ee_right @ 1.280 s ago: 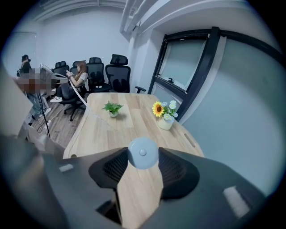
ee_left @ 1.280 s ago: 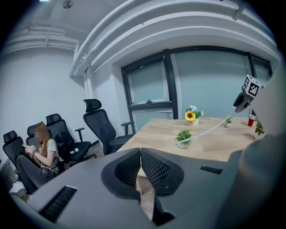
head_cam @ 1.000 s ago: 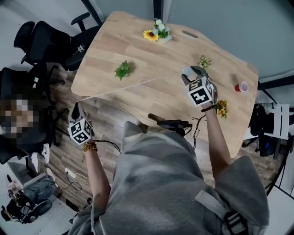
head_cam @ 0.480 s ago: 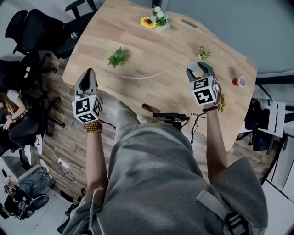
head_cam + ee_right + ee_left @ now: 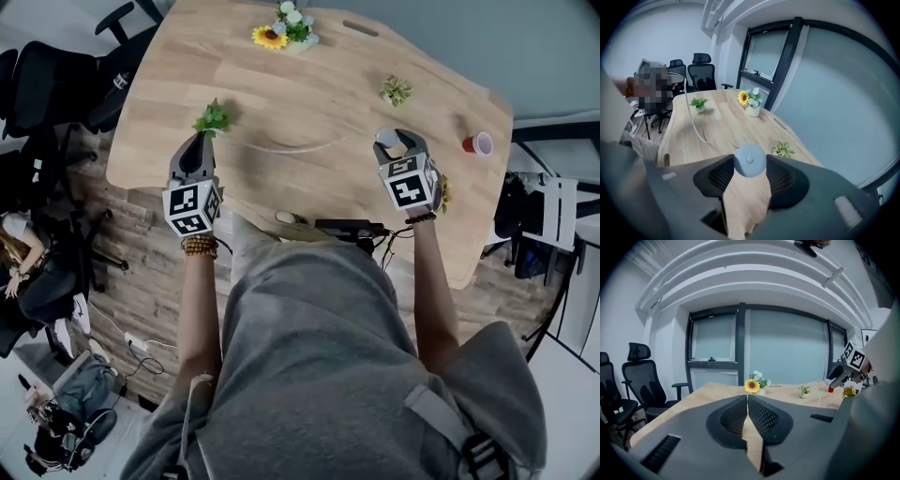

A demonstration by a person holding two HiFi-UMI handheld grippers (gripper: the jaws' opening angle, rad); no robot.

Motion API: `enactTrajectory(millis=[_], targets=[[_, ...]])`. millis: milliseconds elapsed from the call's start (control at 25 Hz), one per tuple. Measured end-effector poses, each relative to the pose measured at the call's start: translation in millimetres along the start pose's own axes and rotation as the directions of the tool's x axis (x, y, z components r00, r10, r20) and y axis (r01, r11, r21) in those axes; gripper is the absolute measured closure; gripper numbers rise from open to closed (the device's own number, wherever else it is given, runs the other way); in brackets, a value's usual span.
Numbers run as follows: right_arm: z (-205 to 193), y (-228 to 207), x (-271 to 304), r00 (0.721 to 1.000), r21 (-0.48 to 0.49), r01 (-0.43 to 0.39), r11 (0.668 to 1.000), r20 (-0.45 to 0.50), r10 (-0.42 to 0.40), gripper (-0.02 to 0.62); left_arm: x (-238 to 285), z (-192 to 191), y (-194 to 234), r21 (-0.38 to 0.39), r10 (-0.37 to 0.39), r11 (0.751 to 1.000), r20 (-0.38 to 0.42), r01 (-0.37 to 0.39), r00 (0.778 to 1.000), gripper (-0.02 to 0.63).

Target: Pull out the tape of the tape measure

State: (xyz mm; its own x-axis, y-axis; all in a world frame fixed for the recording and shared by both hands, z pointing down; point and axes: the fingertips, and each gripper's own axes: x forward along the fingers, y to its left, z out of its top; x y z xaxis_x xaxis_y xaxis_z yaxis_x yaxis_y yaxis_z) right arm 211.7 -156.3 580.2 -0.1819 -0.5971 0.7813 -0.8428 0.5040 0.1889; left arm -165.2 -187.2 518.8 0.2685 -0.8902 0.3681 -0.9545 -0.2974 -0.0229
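Our right gripper [image 5: 397, 142] has its two jaws closed on a round pale blue tape measure [image 5: 750, 161]. The case sits right between the tips, held up over the light wooden table [image 5: 309, 84]. Our left gripper [image 5: 747, 397] has its jaws pressed together, tips touching, with no gap we can see. Nothing thick is between them. A thin white tape [image 5: 694, 123] comes out from the case side, droops in a soft curve onto the table, and then goes up toward the left gripper. So we think the left jaws are pinching the very end of the tape, though the end itself is too thin to see there. The two grippers are well apart, one near each side of the table's near edge. We think the main job is mostly done, because a long bit of tape is already out of the case. The tape hangs loose, not tight. What may be left is to move the grippers farther apart, so more tape comes out and it goes straight.
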Motion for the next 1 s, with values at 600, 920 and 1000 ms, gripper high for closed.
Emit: enactTrajectory(millis=[600,920,1000], targets=[[-49.1,-1.3,60.3,0.993,0.081,-0.005,0.997,-0.121,0.014,0.371,66.7,-66.6,-46.4,0.016,-0.147,0.988,-0.167,0.152,0.975,0.592],[-75.6,12.3,89.6,0.983,0.114,-0.045,0.992,-0.174,0.064,0.371,79.9,-116.9,-48.1,0.009,-0.153,0.987,-0.262,0.160,0.953,0.592],[-82.1,15.8,95.8,0.979,0.121,-0.053,0.991,-0.188,0.075,0.371,80.6,-131.5,-47.9,0.002,-0.151,0.987,-0.296,0.158,0.943,0.592]])
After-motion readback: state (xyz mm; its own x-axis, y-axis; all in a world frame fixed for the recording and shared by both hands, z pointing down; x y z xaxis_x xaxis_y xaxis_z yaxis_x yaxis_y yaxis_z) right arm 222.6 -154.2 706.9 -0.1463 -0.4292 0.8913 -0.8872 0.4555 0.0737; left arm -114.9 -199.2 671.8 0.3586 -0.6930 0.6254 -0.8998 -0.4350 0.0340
